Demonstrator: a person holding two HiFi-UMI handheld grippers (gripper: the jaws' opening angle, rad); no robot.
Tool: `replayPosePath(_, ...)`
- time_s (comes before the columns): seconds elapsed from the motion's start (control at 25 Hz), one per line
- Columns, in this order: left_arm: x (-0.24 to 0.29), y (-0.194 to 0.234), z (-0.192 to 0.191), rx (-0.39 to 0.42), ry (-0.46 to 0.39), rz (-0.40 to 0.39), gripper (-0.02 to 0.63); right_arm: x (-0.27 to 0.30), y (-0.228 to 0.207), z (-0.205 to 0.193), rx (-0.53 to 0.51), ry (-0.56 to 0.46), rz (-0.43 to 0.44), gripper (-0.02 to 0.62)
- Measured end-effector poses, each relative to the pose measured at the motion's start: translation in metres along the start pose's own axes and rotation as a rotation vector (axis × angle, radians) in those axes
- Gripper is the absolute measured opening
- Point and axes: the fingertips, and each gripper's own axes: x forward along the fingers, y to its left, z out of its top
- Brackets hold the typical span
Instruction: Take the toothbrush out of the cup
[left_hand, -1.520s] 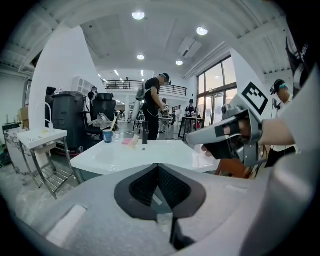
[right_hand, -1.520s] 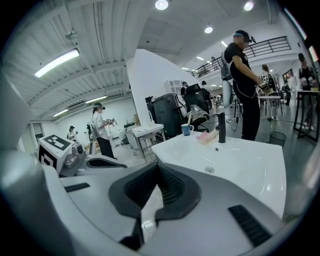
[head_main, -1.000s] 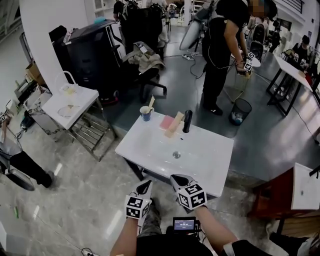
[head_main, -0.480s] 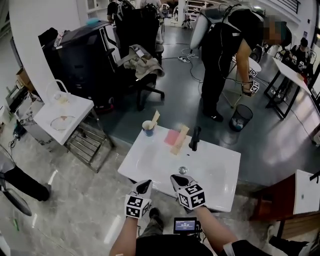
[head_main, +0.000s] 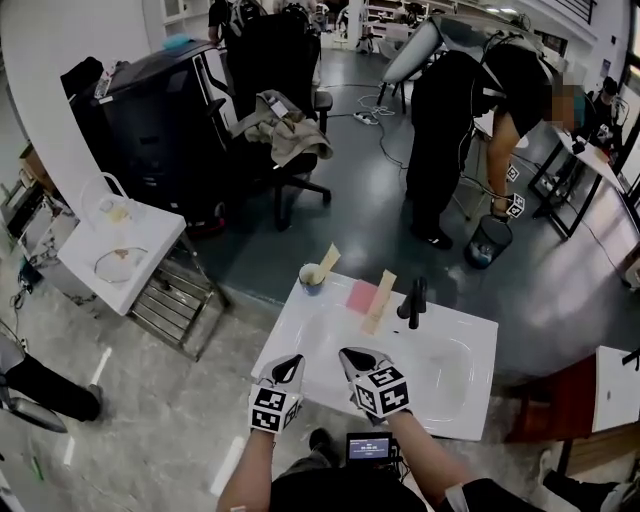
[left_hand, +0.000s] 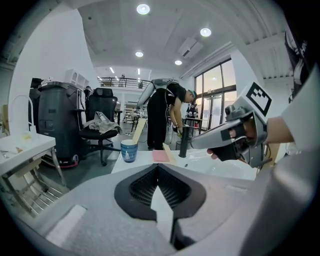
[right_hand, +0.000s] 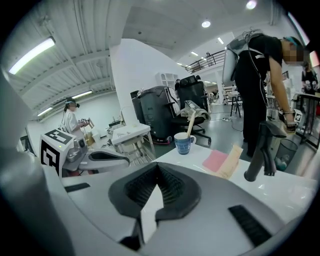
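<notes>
Jaws of the left gripper (head_main: 288, 366) are pressed together with nothing between them. The right gripper (head_main: 357, 358) is clenched the same way and is equally empty. The two hang side by side over the near edge of a white washbasin (head_main: 325, 340), the right one just beside the left, and both point forward and somewhat down.

The cup (head_main: 313, 275) (blue with a pale pattern, as the gripper views show it) stands upright on the basin's far corner, ahead of both grippers and well apart from either. From the left gripper it sits a little left of the line of the jaws, and from the right gripper a little right of that line. The toothbrush (head_main: 327, 262) is in the cup, its pale handle leaning out over the rim and away from the grippers. Neither gripper touches cup or brush.

Further right along the basin's far edge, ahead of the right gripper, a pink pad (head_main: 360, 296) lies flat with a beige strip (head_main: 380, 300) touching its right side. A black tap (head_main: 416, 300) stands upright just past the strip.

Beyond the basin, far ahead of the grippers, a person (head_main: 450, 120) in dark clothes bends over a waste bin (head_main: 488, 242). An office chair (head_main: 290, 150) draped with cloth stands off to the left.
</notes>
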Motion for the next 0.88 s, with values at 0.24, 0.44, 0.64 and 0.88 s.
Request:
replayPosePath(0.24, 0.014, 0.014, 0.001, -0.018, 0.010, -0.014, 0.009, 0.014, -0.006, 0.006, 0.007, 0.017, -0.011, 0.009)
replayPosePath(0.44, 0.028, 0.013, 0.004, -0.013, 0.018, -0.032, 0.009, 0.015, -0.020, 0.012, 0.009, 0.000, -0.042, 0.009)
replayPosePath(0.64, 0.035, 0.007, 0.011, -0.016, 0.014, -0.020, 0.009, 0.017, -0.031, 0.018, -0.005, 0.010, -0.036, 0.009)
replayPosePath(0.88, 0.046, 0.007, 0.022, -0.009, 0.006, 0.013, 0.009, 0.024, -0.043, 0.024, -0.033, 0.021, -0.004, 0.009)
